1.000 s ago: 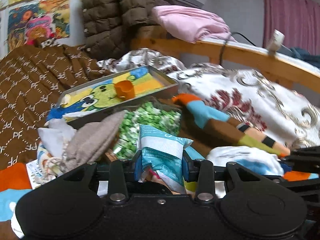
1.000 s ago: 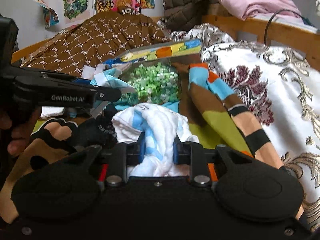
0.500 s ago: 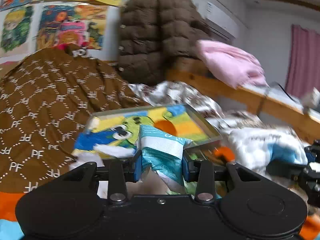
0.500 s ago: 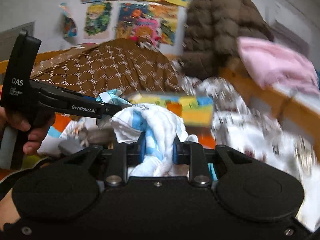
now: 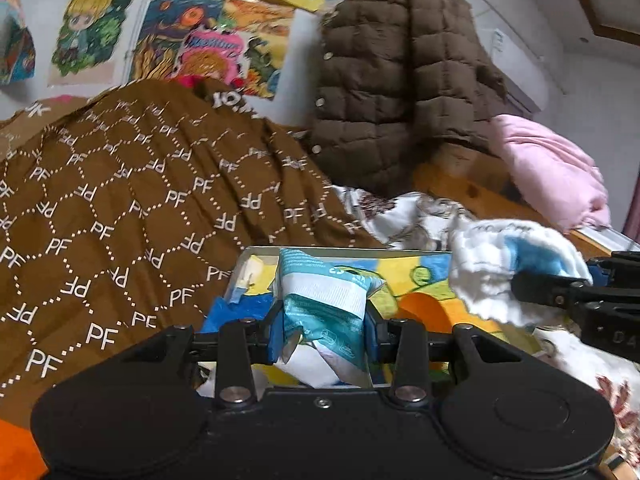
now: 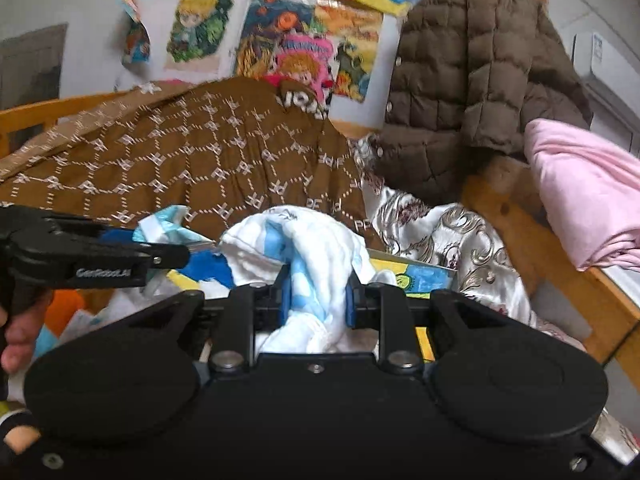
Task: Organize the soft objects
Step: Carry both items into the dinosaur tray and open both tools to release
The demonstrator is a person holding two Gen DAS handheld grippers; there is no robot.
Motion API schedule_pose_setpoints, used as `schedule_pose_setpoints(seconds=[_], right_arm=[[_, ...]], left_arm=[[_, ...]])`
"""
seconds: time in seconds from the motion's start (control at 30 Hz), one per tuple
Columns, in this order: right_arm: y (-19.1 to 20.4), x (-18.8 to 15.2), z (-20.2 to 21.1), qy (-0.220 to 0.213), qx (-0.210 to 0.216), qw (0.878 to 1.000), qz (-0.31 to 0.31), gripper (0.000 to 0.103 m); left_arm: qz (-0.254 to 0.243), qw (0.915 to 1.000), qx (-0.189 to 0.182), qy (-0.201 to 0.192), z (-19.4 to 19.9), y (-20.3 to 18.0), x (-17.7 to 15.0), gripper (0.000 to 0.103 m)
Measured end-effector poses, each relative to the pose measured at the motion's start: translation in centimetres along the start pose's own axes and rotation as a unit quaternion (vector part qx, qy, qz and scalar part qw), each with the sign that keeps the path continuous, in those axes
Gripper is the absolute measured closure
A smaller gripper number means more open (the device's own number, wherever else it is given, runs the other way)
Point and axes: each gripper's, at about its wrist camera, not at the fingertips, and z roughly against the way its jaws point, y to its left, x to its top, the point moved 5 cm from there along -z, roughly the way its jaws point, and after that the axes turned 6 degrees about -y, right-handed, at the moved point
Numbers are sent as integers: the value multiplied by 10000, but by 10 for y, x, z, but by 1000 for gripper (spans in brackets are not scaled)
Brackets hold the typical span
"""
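Note:
My left gripper (image 5: 324,328) is shut on a teal-and-white soft packet (image 5: 324,300), held just above a metal tray (image 5: 256,252) lined with a bright cartoon cloth. My right gripper (image 6: 316,296) is shut on a bunched white-and-blue cloth (image 6: 312,248), lifted over the same tray (image 6: 424,272). In the left wrist view that cloth (image 5: 516,264) hangs at the right over the tray. In the right wrist view the left gripper (image 6: 120,252) reaches in from the left with the packet (image 6: 168,224), a hand (image 6: 16,332) on its grip.
A brown quilt with PF print (image 5: 120,208) lies left of the tray. A brown puffer jacket (image 5: 400,92) and pink cloth (image 5: 552,168) hang on the wooden bed rail (image 6: 560,264). A floral bedspread (image 6: 448,228) lies right. Posters cover the wall.
Both grippers rose from the pile and moved forward over the tray, each still holding its item. The heap of clothes and the green bag dropped out of view.

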Motion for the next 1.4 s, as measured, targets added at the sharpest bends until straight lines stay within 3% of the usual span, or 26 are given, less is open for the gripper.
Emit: schedule_pose_setpoints(seconds=[0.23, 0.43, 0.6, 0.97, 1.4], right_arm=[[13, -15, -68, 360, 99, 9986, 387, 86], [31, -23, -105, 549, 137, 9966, 592, 85], [36, -38, -128, 750, 103, 9936, 834, 85], [63, -72, -158, 1032, 75, 9857, 1327, 83], [64, -59, -142, 866, 59, 9856, 1454, 60]], left_arm=[[184, 9996, 164, 144, -35, 14, -12, 63], [272, 9987, 245, 359, -63, 24, -21, 63], [650, 9959, 236, 587, -75, 36, -32, 63], [503, 9932, 293, 1004, -95, 39, -44, 61], [443, 9932, 433, 990, -92, 38, -38, 43]])
